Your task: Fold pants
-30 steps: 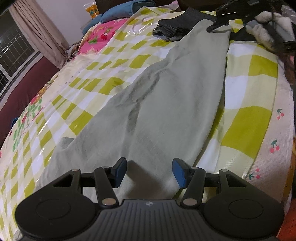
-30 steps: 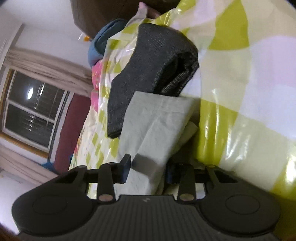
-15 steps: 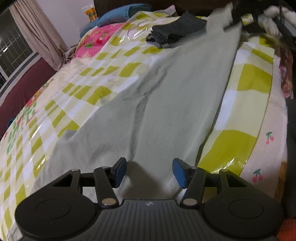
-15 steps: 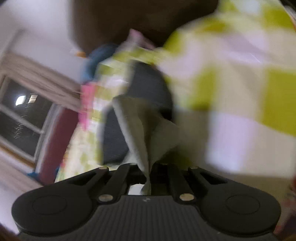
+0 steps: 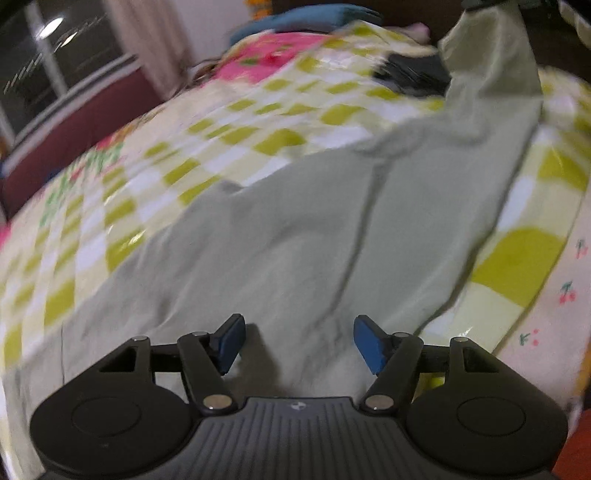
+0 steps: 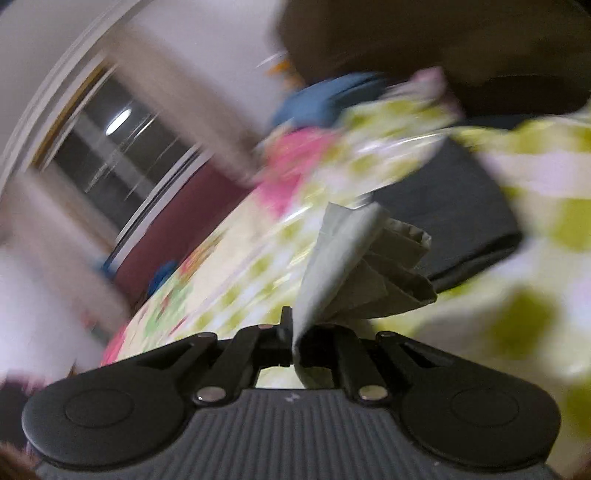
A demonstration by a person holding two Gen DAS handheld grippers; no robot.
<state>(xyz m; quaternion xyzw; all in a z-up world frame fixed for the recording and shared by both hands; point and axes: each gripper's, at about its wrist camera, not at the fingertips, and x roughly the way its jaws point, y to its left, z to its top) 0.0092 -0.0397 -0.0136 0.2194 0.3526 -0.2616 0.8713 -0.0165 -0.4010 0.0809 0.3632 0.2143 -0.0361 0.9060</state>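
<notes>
So the pale green pants [image 5: 314,229] are spread across the bed with the yellow-green checked cover [image 5: 236,136], and they take up most of what my left camera sees. My left gripper [image 5: 299,345] has its blue pads [image 5: 231,341] spread wide with nothing between them, hovering right over the near end of the pants. I can't tell if the tips actually touch the fabric.

The far end of the pants is lifted up off the cover, rising toward the top right corner of the left view. That's my right gripper [image 6: 295,334] doing it: its fingers are pinched tight on a bunched, pleated bit of that same green cloth [image 6: 354,266], which fans out past the tips. That view is really blurry, so details are rough.

Just behind the raised end of the pants sits a dark grey folded garment [image 5: 410,74], lying on the cover. Further back from the pants there's a blue pillow or bundle [image 5: 306,20], and off to the left of the pants, past the bed edge, a window with a curtain [image 5: 147,40].
</notes>
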